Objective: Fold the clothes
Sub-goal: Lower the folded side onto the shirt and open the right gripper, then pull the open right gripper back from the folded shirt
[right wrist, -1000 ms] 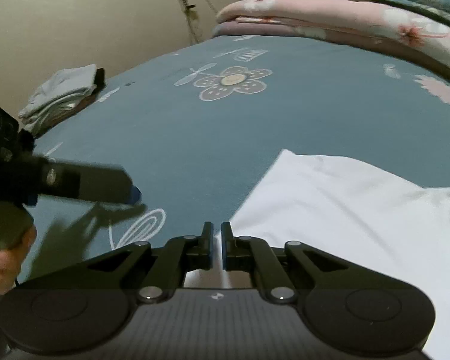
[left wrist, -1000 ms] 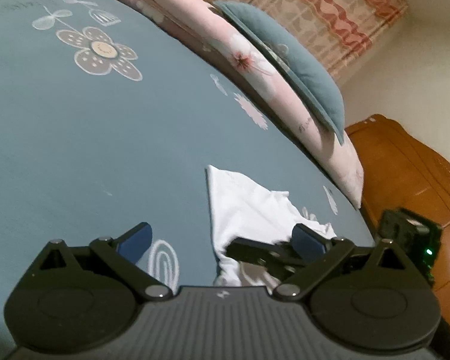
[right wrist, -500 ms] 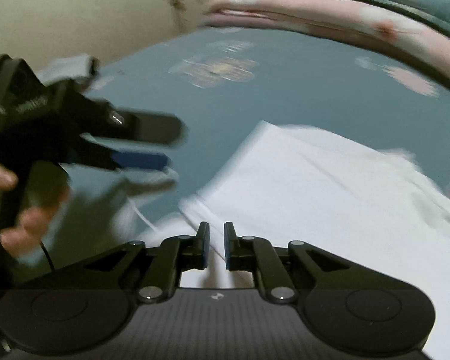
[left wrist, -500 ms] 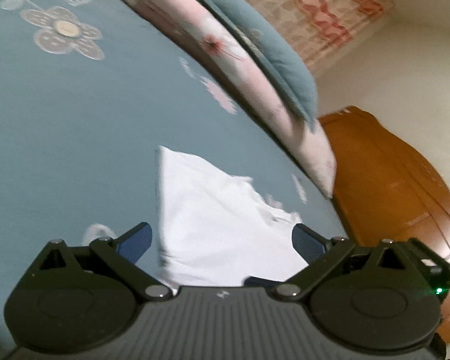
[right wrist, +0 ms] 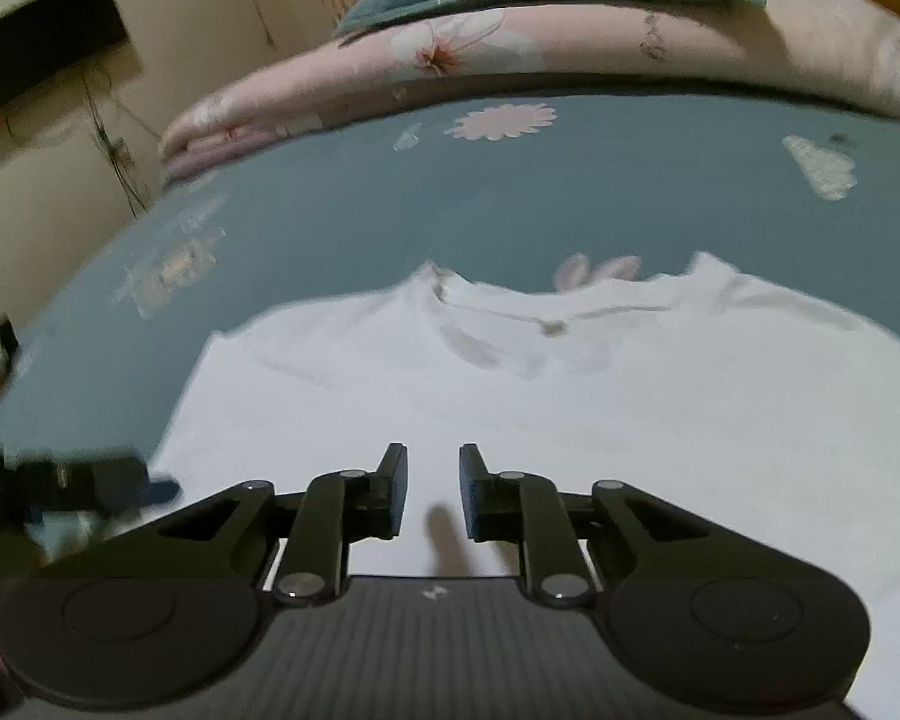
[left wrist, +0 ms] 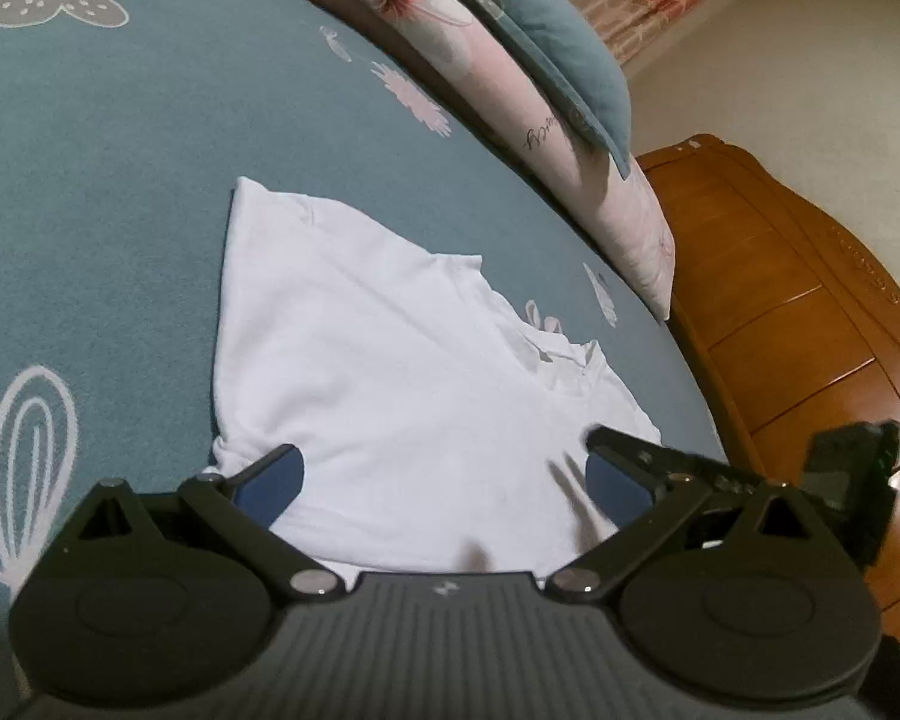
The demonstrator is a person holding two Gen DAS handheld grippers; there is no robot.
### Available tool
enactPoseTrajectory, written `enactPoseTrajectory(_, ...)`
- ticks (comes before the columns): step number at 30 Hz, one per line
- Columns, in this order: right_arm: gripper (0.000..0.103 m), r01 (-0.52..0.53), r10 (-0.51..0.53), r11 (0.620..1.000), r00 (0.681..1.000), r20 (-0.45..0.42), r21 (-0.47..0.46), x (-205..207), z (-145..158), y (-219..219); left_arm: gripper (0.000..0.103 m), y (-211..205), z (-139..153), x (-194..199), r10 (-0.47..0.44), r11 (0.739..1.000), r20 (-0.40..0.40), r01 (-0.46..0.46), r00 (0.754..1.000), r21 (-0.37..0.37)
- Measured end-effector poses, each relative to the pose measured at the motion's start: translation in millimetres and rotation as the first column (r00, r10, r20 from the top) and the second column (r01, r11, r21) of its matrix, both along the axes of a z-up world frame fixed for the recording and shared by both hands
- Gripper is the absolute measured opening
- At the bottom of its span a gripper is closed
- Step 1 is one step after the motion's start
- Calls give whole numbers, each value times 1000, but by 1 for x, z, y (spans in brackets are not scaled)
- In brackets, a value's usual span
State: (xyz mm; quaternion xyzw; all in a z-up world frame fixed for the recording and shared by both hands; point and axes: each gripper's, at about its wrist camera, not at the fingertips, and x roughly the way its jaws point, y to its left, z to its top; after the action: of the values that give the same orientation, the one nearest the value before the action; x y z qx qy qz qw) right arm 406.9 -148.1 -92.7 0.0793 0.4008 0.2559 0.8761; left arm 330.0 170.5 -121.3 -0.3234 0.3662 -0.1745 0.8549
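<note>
A white T-shirt (left wrist: 402,372) lies spread on the blue flowered bed sheet (left wrist: 102,192). In the right wrist view its collar (right wrist: 498,324) points away from me. My left gripper (left wrist: 444,480) is wide open just above the shirt's near edge, with nothing between its blue pads. My right gripper (right wrist: 432,486) hovers over the shirt's lower middle, its jaws a small gap apart and empty. One finger of the right gripper (left wrist: 648,456) shows at the shirt's right side. The left gripper's tip (right wrist: 114,486) appears blurred at the shirt's left edge.
A rolled pink floral quilt (left wrist: 438,30) with a teal pillow (left wrist: 546,30) on it runs along the bed's far side. A wooden bed end (left wrist: 780,300) stands to the right. A dark screen (right wrist: 42,60) hangs on the wall.
The right gripper, shut at the shirt's edge before, has parted its jaws and the shirt now lies flat. Both grippers have moved over the shirt; the left stays open.
</note>
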Motion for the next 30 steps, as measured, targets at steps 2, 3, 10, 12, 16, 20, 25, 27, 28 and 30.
enactPoseTrajectory(2,23,38,-38,999,999,-7,28,7,-6,-9,100,2,0,0,0,1000,-6,0,1000,-9)
enactPoseTrajectory(3,23,52,-52,998,999,-8,27,6,-10,-15,100,3,0,1,0,1000,-7,-1,1000,-16)
enactPoseTrajectory(10,24,206,-206,978,979,10,-36,-10,-10,-62,100,0,0,1,0,1000,-5,0,1000,-7)
enactPoseTrajectory(12,27,171,-169,984,985,31,-50,-19,-1,-55,100,-1,1,1,0,1000,-4,0,1000,3)
enactPoseTrajectory(16,39,60,-55,996,996,68,-72,-41,8,-22,100,-3,1,2,0,1000,0,0,1000,15)
enactPoseTrajectory(20,39,40,-32,979,998,44,-199,-55,-9,-4,100,-13,4,2,-13,997,10,12,1000,80)
enactPoseTrajectory(25,39,195,-189,948,981,48,-250,-81,-2,-57,100,-41,20,-4,-80,979,52,69,995,190)
enactPoseTrajectory(27,41,246,-239,940,969,55,-235,-93,8,-80,101,-53,26,-8,-130,975,83,112,988,193)
enactPoseTrajectory(28,41,272,-265,937,962,60,-220,-98,12,-91,101,-59,27,-10,-145,972,89,125,985,201)
enactPoseTrajectory(30,42,322,-314,929,947,75,-184,-103,21,-109,101,-68,24,-9,-163,963,70,143,984,228)
